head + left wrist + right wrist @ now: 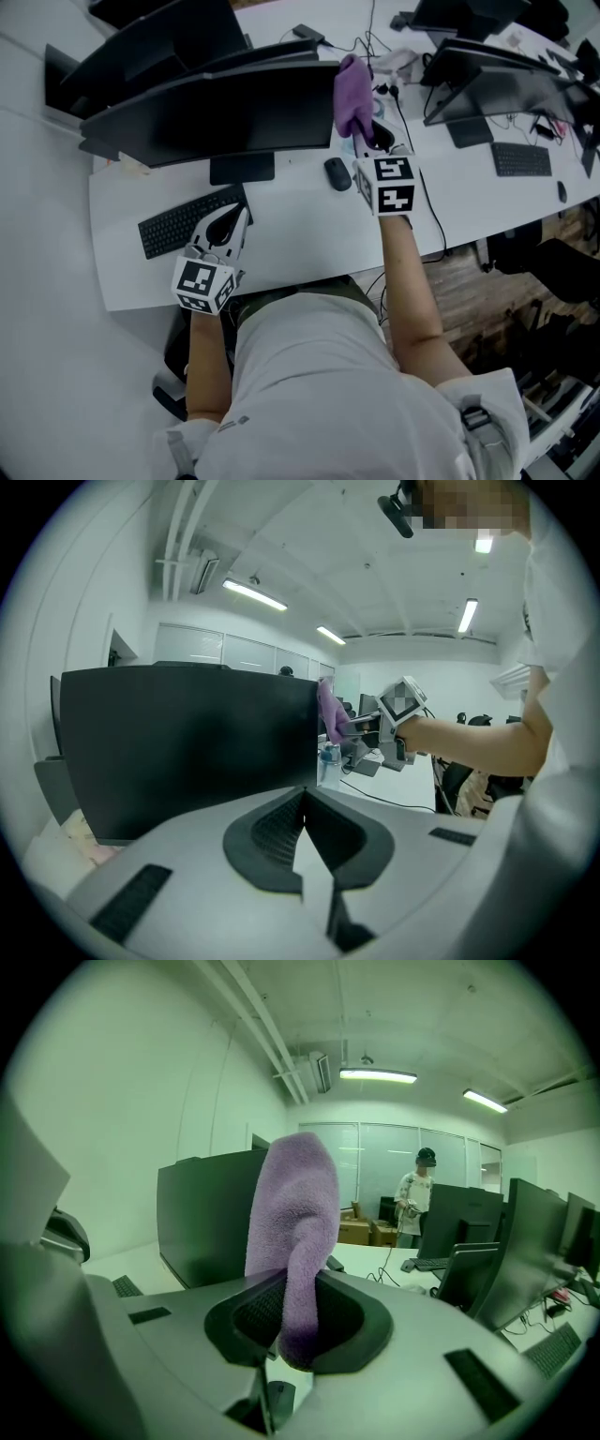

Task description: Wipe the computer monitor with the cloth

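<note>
The black monitor (216,117) stands at the back of the white desk, its dark screen filling the left of the left gripper view (178,742). My right gripper (361,141) is shut on a purple cloth (351,94) that stands up beside the monitor's right edge. In the right gripper view the cloth (292,1241) rises from between the jaws, with the monitor (202,1222) behind it to the left. My left gripper (228,223) is shut with nothing in it, hovering over the keyboard's right end.
A black keyboard (178,225) and a mouse (337,172) lie on the white desk (300,234). More monitors (497,84) and a second keyboard (521,158) stand to the right, with cables behind. A person (413,1204) stands far off in the room.
</note>
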Demonstrator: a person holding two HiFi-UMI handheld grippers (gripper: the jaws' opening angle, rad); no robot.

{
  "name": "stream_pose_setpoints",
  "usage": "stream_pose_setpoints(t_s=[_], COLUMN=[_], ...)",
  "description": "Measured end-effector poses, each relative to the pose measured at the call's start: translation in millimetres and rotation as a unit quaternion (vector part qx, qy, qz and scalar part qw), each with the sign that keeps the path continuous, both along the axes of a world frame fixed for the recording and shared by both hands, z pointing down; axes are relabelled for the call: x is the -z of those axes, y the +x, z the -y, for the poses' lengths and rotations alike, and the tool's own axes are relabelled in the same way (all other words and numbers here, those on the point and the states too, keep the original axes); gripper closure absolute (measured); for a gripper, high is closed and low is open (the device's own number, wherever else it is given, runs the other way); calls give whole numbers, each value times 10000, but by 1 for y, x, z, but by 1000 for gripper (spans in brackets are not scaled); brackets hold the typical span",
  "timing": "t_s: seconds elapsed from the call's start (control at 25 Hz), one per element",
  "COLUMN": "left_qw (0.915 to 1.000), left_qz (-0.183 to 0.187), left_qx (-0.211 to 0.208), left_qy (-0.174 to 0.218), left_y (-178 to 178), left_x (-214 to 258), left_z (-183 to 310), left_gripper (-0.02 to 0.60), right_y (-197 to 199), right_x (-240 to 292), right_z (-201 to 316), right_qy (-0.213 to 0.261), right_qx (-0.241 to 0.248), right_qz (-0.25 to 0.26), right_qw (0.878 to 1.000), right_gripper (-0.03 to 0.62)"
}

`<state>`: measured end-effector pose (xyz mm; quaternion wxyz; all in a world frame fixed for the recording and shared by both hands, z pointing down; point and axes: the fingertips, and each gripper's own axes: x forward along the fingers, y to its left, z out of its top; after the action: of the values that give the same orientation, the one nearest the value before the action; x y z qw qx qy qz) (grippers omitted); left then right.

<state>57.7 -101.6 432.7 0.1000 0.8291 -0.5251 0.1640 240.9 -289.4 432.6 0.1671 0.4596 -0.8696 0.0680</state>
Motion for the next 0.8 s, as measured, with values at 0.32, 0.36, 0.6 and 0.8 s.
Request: stream_pose_setpoints(t_s=[0.32, 0.36, 0.6, 0.8], left_qw=[9997, 9995, 9988, 9986], left_qz=[-50, -90, -108, -118], left_qx=[249, 288, 449, 477], left_qy=[-63, -69, -149, -216], left_y=[-10, -13, -26, -30], left_x=[-1, -2, -8, -13], left_z=[-4, -5, -7, -5], left_gripper=[581, 581, 581, 581], right_y=[-29, -31, -36, -36], right_x=[-11, -14, -31, -46], right_z=[8, 9, 15, 18], right_qy=[-125, -144, -266, -380], right_qx=[323, 329, 287, 270], right_qz=[7, 5, -9, -61], right_qw=[9994, 9994, 9992, 9989], right_gripper=[526, 526, 526, 526])
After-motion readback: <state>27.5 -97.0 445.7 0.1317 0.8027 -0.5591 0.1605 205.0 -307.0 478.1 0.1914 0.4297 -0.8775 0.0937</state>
